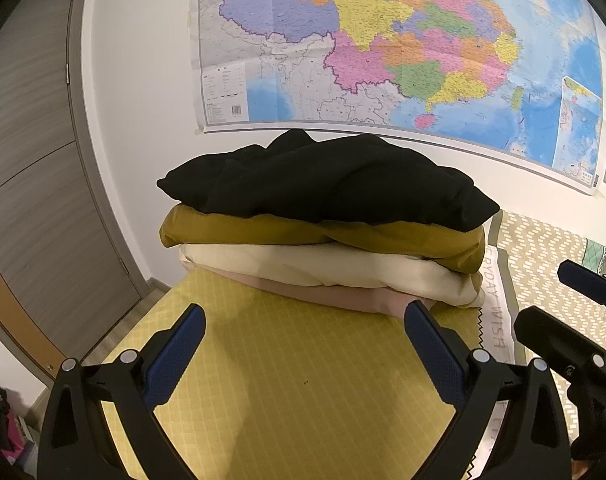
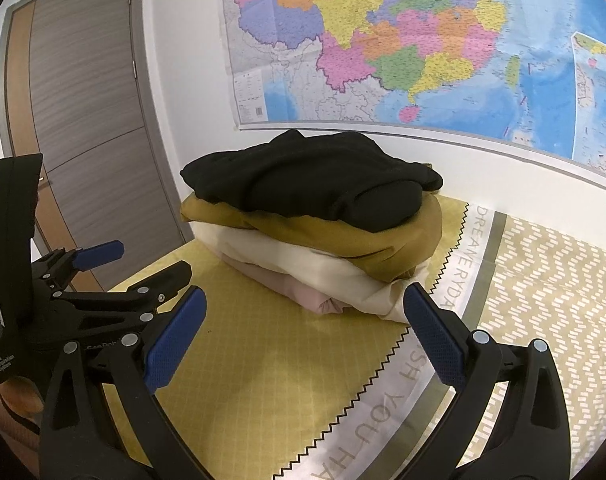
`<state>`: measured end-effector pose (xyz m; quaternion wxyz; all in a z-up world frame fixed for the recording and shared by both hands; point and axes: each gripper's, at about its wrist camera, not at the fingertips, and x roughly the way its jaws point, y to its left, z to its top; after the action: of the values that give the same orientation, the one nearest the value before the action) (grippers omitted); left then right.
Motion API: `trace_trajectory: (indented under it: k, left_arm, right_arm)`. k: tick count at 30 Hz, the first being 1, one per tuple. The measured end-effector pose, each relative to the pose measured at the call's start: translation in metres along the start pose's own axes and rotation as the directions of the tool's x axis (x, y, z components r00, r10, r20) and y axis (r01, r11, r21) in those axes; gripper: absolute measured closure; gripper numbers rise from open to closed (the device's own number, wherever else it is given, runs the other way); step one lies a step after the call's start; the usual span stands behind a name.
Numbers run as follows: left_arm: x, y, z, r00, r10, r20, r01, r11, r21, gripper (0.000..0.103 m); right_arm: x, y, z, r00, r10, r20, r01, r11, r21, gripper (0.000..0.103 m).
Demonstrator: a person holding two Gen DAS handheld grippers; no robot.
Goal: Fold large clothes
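Note:
A stack of folded clothes sits at the far end of the bed: a black garment (image 1: 327,184) (image 2: 315,176) on top, a mustard one (image 1: 303,232) (image 2: 335,232) under it, then a cream one (image 1: 327,268) (image 2: 303,264) and a pink one (image 1: 343,296) (image 2: 303,292) at the bottom. My left gripper (image 1: 305,320) stands open just short of the stack, holding nothing. My right gripper (image 2: 303,304) is open too, its blue pads on either side of the stack's near corner without touching it. Each gripper shows in the other's view: right one (image 1: 575,308), left one (image 2: 103,260).
A yellow checked bedspread (image 1: 303,380) (image 2: 263,380) covers the bed, with a lettered white band (image 2: 455,292) and a beige patterned cover (image 2: 543,280) to the right. A wall map (image 1: 383,40) hangs behind the stack. A grey door (image 2: 83,120) stands at the left.

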<state>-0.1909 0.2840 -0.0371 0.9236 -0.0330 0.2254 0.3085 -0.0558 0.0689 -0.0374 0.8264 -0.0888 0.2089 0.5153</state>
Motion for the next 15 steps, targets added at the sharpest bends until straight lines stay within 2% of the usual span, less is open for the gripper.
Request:
trace_trajectory:
  k: [15]
  left_arm:
    - [-0.0012,0.0009,-0.0022,1.000,-0.005,-0.002,0.005,1.000,0.003,0.007]
  right_arm:
    - [-0.0003,0.0014,-0.0001,1.000,-0.004,-0.004,0.004,1.000,-0.002,0.006]
